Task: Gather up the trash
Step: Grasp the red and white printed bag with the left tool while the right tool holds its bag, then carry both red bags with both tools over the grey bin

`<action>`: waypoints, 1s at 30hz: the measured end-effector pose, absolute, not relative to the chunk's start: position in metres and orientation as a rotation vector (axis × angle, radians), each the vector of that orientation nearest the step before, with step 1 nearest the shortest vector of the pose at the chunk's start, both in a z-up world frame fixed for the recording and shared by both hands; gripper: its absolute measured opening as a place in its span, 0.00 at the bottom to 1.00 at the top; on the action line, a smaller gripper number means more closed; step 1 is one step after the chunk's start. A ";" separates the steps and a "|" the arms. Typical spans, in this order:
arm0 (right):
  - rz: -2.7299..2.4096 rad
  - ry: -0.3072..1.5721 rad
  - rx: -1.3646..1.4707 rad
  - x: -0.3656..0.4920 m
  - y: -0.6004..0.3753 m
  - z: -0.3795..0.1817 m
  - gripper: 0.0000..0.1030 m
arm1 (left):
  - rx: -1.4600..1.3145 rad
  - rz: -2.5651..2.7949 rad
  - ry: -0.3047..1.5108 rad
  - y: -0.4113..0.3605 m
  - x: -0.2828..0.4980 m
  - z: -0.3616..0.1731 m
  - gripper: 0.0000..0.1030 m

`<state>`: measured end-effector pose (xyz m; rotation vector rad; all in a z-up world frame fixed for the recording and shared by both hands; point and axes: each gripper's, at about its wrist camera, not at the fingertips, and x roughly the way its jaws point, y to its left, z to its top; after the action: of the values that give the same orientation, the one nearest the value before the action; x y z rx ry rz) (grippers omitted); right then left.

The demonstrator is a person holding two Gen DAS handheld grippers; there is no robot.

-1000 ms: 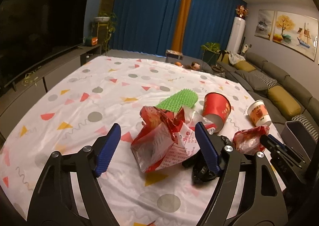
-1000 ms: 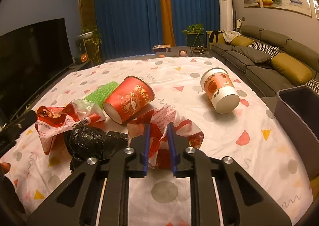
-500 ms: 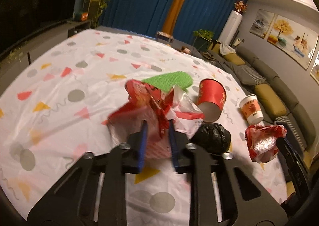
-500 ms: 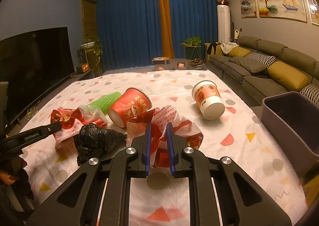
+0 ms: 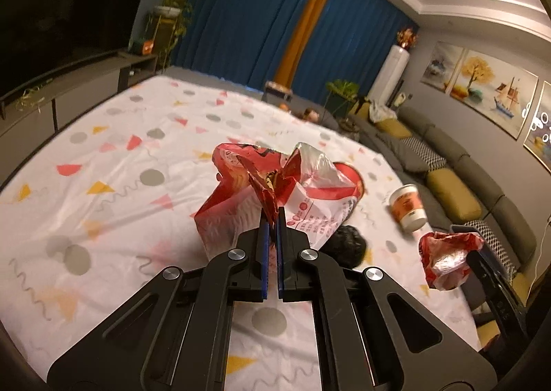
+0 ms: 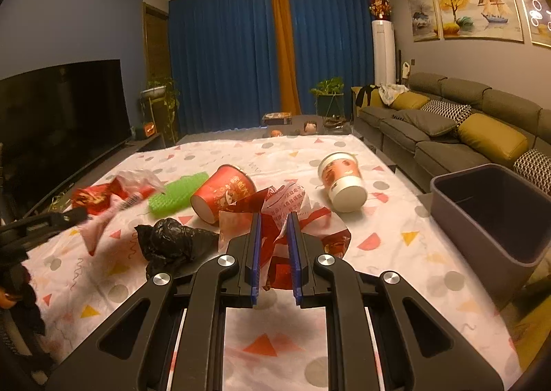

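My left gripper (image 5: 271, 218) is shut on a crumpled red-and-white snack bag (image 5: 237, 191) and holds it clear of the tablecloth. In the right wrist view that bag (image 6: 103, 194) hangs at the far left. My right gripper (image 6: 274, 218) is shut on a red-and-white wrapper (image 6: 286, 201), which also shows at the right of the left wrist view (image 5: 447, 256). A red paper cup (image 6: 224, 193), a white-and-orange cup (image 6: 344, 181), a green foam net (image 6: 179, 193) and a black plastic bag (image 6: 168, 243) lie on the cloth.
A grey bin (image 6: 482, 236) stands off the table's right edge, its mouth upward. The table (image 5: 103, 150) wears a white cloth with coloured shapes. A sofa (image 6: 447, 129) runs along the right wall, and a television (image 6: 58, 115) stands on the left.
My left gripper closed on the snack bag and lifted it off the cloth. The right gripper rose with its wrapper, and more of the bin has come into its view.
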<state>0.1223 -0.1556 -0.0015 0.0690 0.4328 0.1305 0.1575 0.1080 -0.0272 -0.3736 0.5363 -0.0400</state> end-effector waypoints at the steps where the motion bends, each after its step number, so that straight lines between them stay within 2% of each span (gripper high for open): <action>1: 0.127 0.426 0.067 0.119 -0.158 0.000 0.15 | -0.372 -0.043 0.526 0.107 0.153 -0.024 0.02; 12: 0.104 0.377 0.079 0.086 -0.187 0.011 0.15 | -0.317 -0.122 0.485 0.068 0.127 -0.002 0.02; 30: -0.008 0.313 0.107 0.061 -0.259 0.024 0.15 | -0.197 -0.302 0.477 -0.052 0.130 0.012 0.02</action>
<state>0.0612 -0.2593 0.0242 0.1066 0.3130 -0.0083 0.1298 -0.0522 0.0121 -0.1973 0.4769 -0.3019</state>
